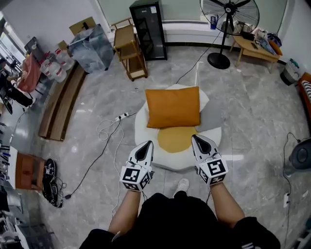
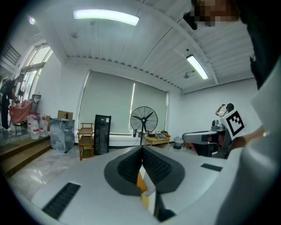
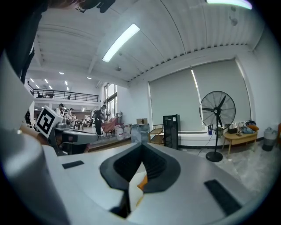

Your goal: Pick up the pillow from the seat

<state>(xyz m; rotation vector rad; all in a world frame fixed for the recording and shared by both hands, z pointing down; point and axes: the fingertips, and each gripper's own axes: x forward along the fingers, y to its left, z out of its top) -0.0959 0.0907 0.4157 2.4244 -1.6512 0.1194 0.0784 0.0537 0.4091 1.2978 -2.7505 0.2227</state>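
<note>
- Head view: pillow (image 1: 173,107) is seen lying across the seat's (image 1: 140,121) far edge.
- Left gripper (image 1: 145,147) and right gripper (image 1: 198,141) are held closed, empty, by the near edge.

From the left gripper (image 1: 147,144) and right gripper (image 1: 196,138), both closed at 6 o'clock of the round white floor seat (image 1: 142,127), the way runs over the seat's bare yellow middle to the orange rectangular pillow (image 1: 173,107), with nothing between. At 3 o'clock the grey marble-tiled floor (image 1: 252,121) lies open. At 9 o'clock a white power strip with looped cable (image 1: 121,116) lies near the rim. A wooden shelf trolley (image 1: 130,51) at 11 and a black pedestal fan (image 1: 228,12) at 1 stand well apart.
</note>
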